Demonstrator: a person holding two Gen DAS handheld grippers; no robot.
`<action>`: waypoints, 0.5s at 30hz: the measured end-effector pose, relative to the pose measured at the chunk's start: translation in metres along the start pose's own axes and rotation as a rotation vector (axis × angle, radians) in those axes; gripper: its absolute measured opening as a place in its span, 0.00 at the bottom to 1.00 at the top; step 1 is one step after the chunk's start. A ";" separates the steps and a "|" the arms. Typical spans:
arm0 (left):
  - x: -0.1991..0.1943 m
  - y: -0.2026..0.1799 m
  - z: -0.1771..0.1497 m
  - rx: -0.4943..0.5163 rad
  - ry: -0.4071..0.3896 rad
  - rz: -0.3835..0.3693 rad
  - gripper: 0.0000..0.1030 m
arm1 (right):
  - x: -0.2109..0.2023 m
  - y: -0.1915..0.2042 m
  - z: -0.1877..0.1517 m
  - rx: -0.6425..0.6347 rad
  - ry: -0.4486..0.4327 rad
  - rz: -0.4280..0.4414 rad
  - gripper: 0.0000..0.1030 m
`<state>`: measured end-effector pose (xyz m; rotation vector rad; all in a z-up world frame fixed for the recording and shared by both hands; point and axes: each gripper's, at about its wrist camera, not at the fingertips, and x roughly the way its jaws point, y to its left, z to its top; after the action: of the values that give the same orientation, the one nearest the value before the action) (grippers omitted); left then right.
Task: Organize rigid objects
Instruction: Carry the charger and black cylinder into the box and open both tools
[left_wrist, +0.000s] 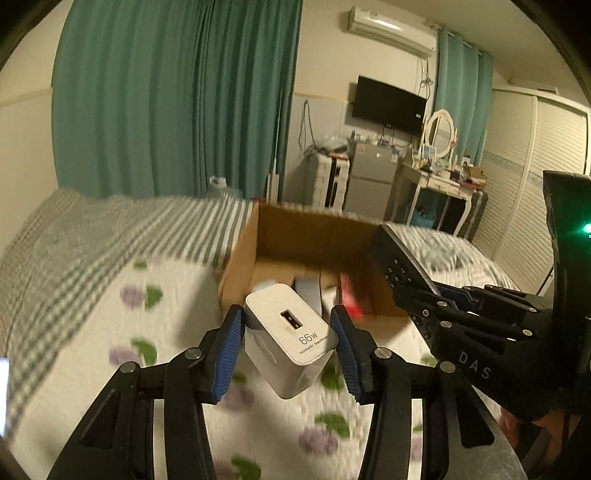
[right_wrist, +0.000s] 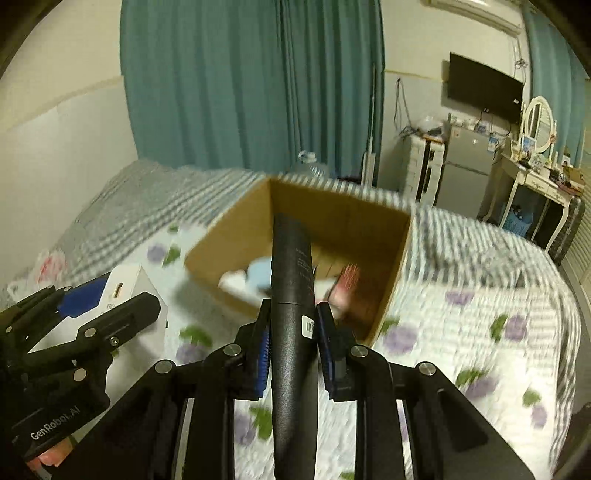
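Observation:
My left gripper (left_wrist: 288, 338) is shut on a white 66W charger brick (left_wrist: 290, 339), held above the floral bedspread just short of an open cardboard box (left_wrist: 295, 236). My right gripper (right_wrist: 291, 339) is shut on a black remote control (right_wrist: 293, 295), held edge-up and pointing at the same box (right_wrist: 351, 210). The remote (left_wrist: 399, 258) and right gripper (left_wrist: 476, 325) show at the right of the left wrist view. The charger (right_wrist: 125, 295) and left gripper show at the left of the right wrist view. Inside the box lie blurred white, blue and red items (right_wrist: 343, 284).
The box sits on a bed with a floral quilt (left_wrist: 110, 332) and a striped grey blanket (left_wrist: 92, 236). Teal curtains (left_wrist: 177, 96) hang behind. A small fridge (left_wrist: 371, 177), a dressing table with a mirror (left_wrist: 439, 162) and a wall TV (left_wrist: 388, 103) stand at the far right.

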<state>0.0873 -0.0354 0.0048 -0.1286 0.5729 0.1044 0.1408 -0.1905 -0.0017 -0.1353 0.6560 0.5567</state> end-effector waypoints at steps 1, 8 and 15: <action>0.003 -0.002 0.009 0.002 -0.012 -0.001 0.47 | 0.001 -0.005 0.012 0.010 -0.017 0.003 0.21; 0.050 -0.009 0.066 0.039 -0.091 -0.028 0.47 | 0.036 -0.030 0.062 0.057 -0.059 -0.011 0.21; 0.125 -0.004 0.069 0.112 -0.045 -0.113 0.46 | 0.084 -0.043 0.057 0.065 -0.014 -0.023 0.21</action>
<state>0.2291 -0.0214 -0.0053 -0.0498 0.5243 -0.0341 0.2493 -0.1731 -0.0104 -0.0776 0.6578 0.5134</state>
